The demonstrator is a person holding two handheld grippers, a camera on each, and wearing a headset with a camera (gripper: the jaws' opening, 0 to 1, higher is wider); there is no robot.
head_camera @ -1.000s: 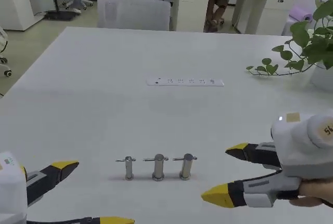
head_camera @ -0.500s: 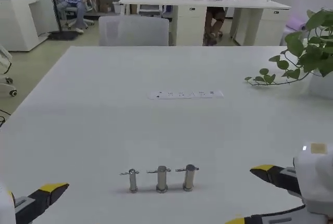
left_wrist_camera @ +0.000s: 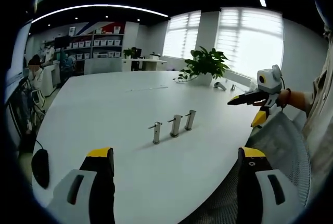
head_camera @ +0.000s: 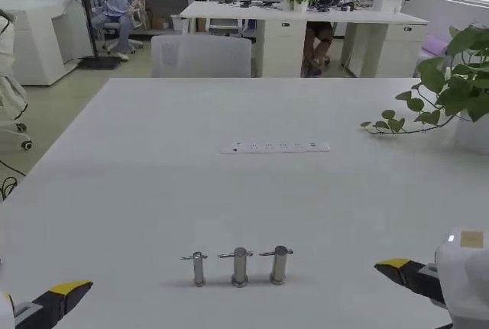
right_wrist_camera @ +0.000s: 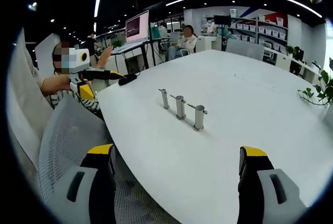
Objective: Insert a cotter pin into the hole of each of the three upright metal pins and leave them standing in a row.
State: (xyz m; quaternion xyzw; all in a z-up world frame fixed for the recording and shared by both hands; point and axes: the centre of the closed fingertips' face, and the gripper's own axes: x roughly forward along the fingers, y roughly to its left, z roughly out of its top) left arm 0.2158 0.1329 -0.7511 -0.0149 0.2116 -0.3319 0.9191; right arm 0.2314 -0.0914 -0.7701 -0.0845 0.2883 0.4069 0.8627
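Three upright metal pins stand in a row near the table's front edge: left pin [head_camera: 199, 268], middle pin [head_camera: 240, 266], right pin [head_camera: 279, 264]. A thin cotter pin crosses the top of each. The same row of pins [left_wrist_camera: 176, 125] lies ahead of my left gripper [left_wrist_camera: 177, 154], which is open with nothing between its jaws. My right gripper [right_wrist_camera: 177, 152] is open too and empty, with the row of pins [right_wrist_camera: 180, 107] ahead of it. Both grippers are held back off the table's edge, well apart from the pins.
A white power strip [head_camera: 275, 147] lies at mid-table. A potted plant [head_camera: 451, 77] stands at the right edge, and a grey chair [head_camera: 200, 56] at the far side. A mesh chair [right_wrist_camera: 67, 141] is close under the grippers. People sit at desks behind.
Both grippers have drawn back toward the bottom corners of the head view, away from the pins. The head camera has tilted up. The three pins have not moved.
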